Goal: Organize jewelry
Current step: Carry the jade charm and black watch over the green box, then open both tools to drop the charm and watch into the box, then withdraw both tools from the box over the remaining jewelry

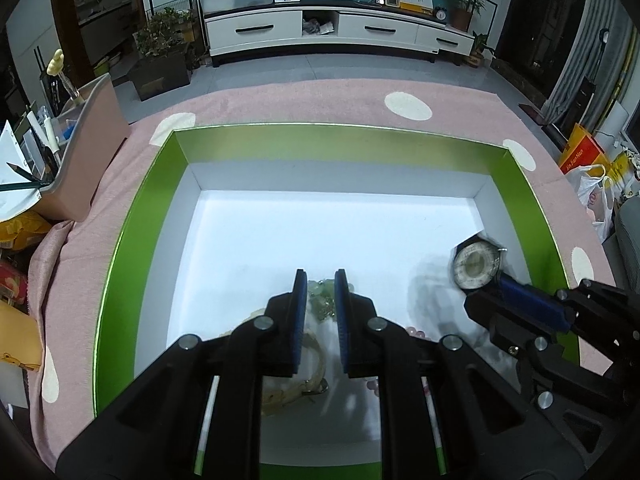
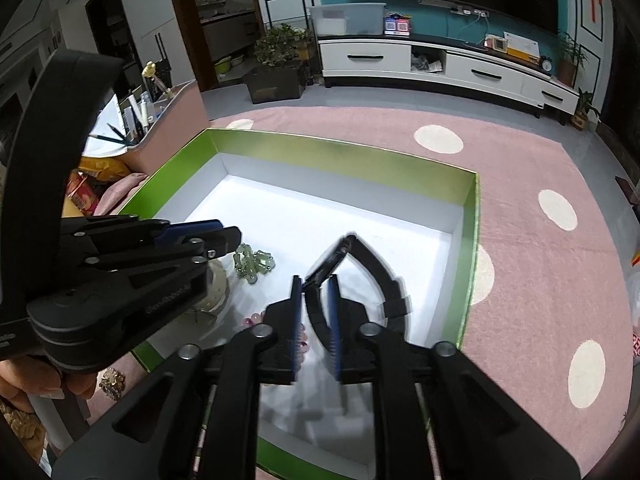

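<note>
A green box with a white floor sits on a pink dotted cloth. My right gripper is shut on the black strap of a wristwatch and holds it over the box's right side; its round pale dial shows in the left wrist view. My left gripper is open a little and empty, low over a green bead bracelet that also shows in the right wrist view. A cream bangle and pink beads lie near the box's front.
A pink bin with pencils stands left of the box. A gold brooch lies on the cloth outside the front left corner. The box's back half holds nothing. A white TV cabinet stands far behind.
</note>
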A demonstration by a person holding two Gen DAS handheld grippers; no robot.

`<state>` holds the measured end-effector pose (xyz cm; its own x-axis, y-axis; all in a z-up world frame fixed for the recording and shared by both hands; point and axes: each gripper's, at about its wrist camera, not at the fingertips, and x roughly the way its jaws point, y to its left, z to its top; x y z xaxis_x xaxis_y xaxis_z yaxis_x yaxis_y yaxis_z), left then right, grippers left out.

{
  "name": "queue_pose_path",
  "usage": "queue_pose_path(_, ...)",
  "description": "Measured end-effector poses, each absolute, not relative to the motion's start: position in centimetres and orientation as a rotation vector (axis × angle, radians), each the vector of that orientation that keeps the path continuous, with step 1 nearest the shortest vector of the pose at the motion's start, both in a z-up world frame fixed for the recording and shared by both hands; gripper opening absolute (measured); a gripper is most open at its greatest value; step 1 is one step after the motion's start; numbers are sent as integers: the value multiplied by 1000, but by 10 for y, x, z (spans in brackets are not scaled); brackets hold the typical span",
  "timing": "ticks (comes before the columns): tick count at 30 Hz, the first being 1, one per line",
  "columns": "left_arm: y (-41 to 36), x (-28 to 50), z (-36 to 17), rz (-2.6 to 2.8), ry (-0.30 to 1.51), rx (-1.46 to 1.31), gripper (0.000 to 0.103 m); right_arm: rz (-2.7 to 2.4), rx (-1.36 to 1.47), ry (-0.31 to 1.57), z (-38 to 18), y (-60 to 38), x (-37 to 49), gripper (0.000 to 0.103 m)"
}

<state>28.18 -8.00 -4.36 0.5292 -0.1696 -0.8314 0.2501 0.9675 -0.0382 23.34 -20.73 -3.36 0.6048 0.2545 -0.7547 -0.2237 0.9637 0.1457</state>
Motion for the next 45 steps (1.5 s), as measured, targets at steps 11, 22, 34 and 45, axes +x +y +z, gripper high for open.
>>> queue_pose_path(11, -76, 265, -18, -241, 926, 79, 64, 266, 76, 820, -15, -217, 213, 47)
queue_pose_path(22, -51, 220, 13, -239, 866, 57, 99, 241, 137, 736, 14, -231, 153, 73)
queue_pose_path(34, -29, 154, 18, -238, 883, 59, 101, 183, 95, 728, 25, -234, 93, 83)
queue_pose_path(45, 8, 90, 1, -180, 900, 28, 101, 136, 43, 730, 23, -228, 51, 87)
